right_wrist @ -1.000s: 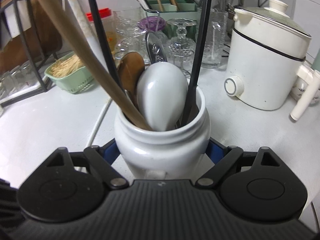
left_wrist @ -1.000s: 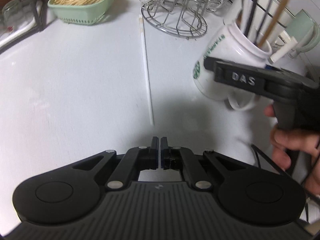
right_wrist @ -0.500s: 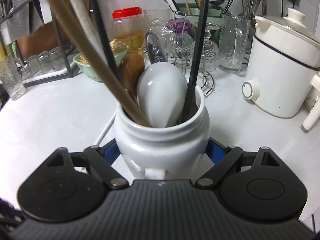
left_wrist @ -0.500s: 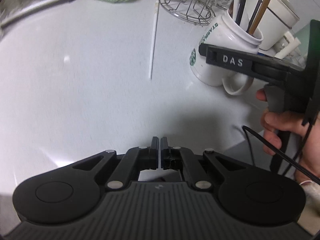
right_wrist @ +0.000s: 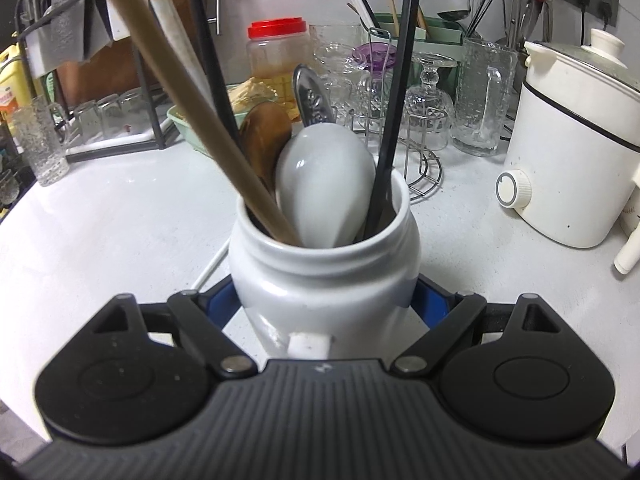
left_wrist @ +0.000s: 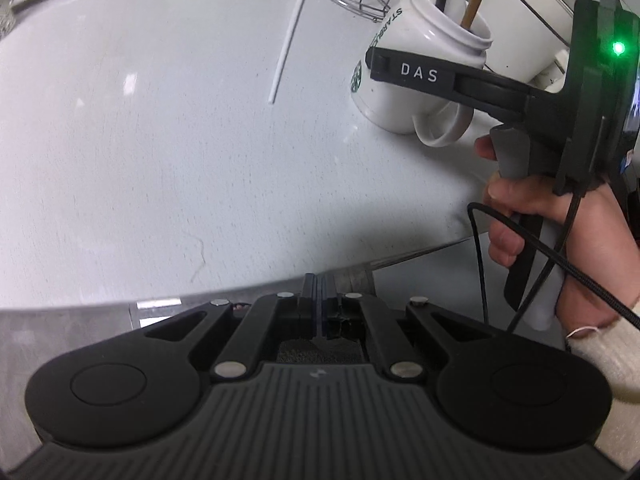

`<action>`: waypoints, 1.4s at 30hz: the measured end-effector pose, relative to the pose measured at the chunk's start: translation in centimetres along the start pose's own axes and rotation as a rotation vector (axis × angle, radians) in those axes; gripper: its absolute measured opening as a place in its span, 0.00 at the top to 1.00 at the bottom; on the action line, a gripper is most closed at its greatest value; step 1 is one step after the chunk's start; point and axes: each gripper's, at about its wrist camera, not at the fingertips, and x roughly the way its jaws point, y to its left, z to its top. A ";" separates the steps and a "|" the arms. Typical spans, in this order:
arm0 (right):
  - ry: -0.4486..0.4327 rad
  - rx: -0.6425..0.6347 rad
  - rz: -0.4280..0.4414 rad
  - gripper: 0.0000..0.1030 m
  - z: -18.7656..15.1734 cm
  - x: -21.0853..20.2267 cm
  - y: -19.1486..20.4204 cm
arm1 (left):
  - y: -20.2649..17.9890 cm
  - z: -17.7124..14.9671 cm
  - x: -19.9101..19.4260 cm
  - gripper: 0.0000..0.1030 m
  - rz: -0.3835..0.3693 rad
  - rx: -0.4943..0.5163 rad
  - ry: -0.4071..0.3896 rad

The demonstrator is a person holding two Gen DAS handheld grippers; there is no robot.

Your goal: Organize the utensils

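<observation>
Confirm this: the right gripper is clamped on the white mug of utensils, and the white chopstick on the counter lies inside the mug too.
Not quite. The right gripper does clamp the white mug, but the left wrist view shows the white chopstick lying flat on the counter, apart from the mug.

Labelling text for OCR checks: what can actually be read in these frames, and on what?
"DAS": white raised letters on the side of the right claw's finger.
"STARB...": green curved lettering on the white mug, cut off by that finger; a round green logo sits below it.
Yellow bottle at the left edge of the right wrist view: red label print, too blurred to read.
Nothing else is readable.
</observation>
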 end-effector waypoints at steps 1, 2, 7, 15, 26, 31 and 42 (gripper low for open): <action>0.000 -0.001 0.003 0.12 0.0 0.0 0.0 | 0.0 -0.1 0.0 0.98 0.001 -0.007 -0.001; 0.001 0.000 0.006 0.12 0.1 0.1 -0.1 | 0.0 -0.2 0.1 0.98 0.001 -0.015 -0.005; -0.008 -0.006 0.019 0.12 -0.1 0.0 -0.3 | 0.7 -0.3 0.3 0.97 0.008 -0.065 -0.013; -0.015 -0.014 0.028 0.12 -0.1 0.1 -0.4 | 1.6 -0.7 -0.5 0.67 0.006 -0.107 -0.025; -0.021 -0.016 0.040 0.12 -0.2 0.1 -0.5 | 3.6 0.7 -1.2 0.67 0.045 -0.108 -0.114; -0.031 -0.015 0.040 0.12 -0.3 0.2 -0.5 | 3.4 4.7 -0.2 0.67 0.074 -0.049 -0.199; -0.031 -0.010 0.031 0.12 -0.2 0.2 -0.4 | 2.6 10.2 4.0 0.70 0.074 0.069 -0.198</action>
